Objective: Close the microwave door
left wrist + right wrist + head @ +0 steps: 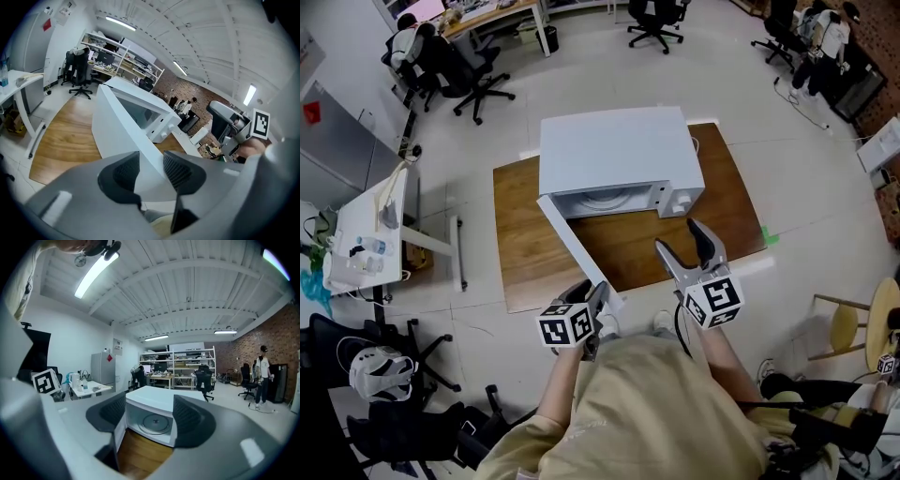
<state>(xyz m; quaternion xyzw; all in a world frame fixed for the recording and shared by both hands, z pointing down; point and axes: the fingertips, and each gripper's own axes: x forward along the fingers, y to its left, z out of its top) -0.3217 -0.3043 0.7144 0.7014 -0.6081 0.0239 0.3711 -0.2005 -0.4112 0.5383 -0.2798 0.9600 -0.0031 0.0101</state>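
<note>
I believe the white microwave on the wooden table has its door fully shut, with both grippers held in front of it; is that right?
Not quite: the door stands wide open, not shut, as the head view shows. The rest holds: the white microwave is on the wooden table, with the left gripper and right gripper in front of it.

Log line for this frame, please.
microwave door: open | left gripper: fingers straddle its free edge | right gripper: open, empty
</note>
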